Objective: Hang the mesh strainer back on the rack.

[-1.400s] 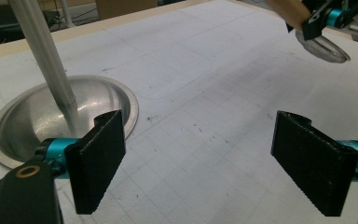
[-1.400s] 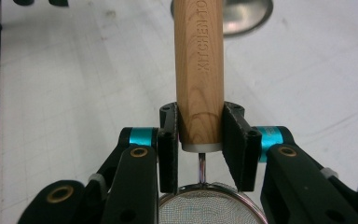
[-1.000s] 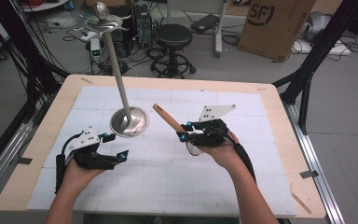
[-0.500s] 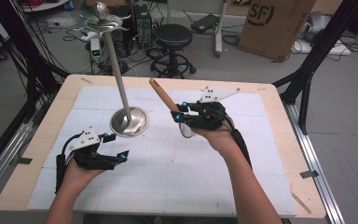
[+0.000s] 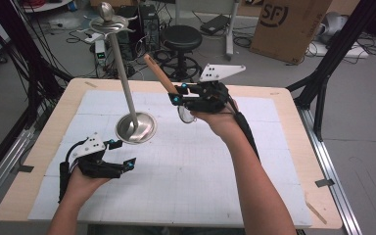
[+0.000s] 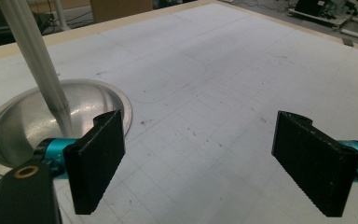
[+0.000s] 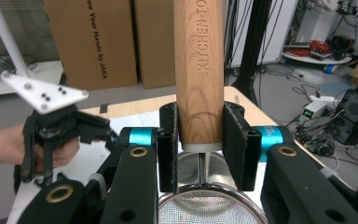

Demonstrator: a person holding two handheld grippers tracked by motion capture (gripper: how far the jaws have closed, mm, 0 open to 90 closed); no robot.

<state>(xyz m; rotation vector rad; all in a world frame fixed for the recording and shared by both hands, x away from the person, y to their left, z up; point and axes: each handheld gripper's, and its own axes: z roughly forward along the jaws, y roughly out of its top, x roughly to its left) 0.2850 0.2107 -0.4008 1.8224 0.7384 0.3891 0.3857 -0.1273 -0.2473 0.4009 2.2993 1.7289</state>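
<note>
A small sieve with a wooden handle (image 5: pixel 157 72) and a wire mesh bowl (image 5: pixel 186 115) is held in the air over the far middle of the table. My right gripper (image 5: pixel 176 96) is shut on the handle's lower end (image 7: pixel 199 70), and the mesh (image 7: pixel 207 207) hangs just under the jaws. The handle points up and toward the far left. A steel stand (image 5: pixel 136 128) with a tall pole and hooks at its top (image 5: pixel 106 20) stands left of it. My left gripper (image 5: pixel 123 153) rests open near the table's front left, beside the stand's base (image 6: pixel 23 123).
The white gridded mat (image 5: pixel 200 166) covers most of the wooden table (image 5: pixel 284 95). Behind the table are a black stool (image 5: pixel 181 36), a cardboard box (image 5: pixel 286 22) and floor cables. In the right gripper view the left gripper (image 7: pixel 51 126) shows farther off.
My right gripper has risen and moved toward the far side with the sieve, and the handle now points more steeply up. The left gripper has stayed put.
</note>
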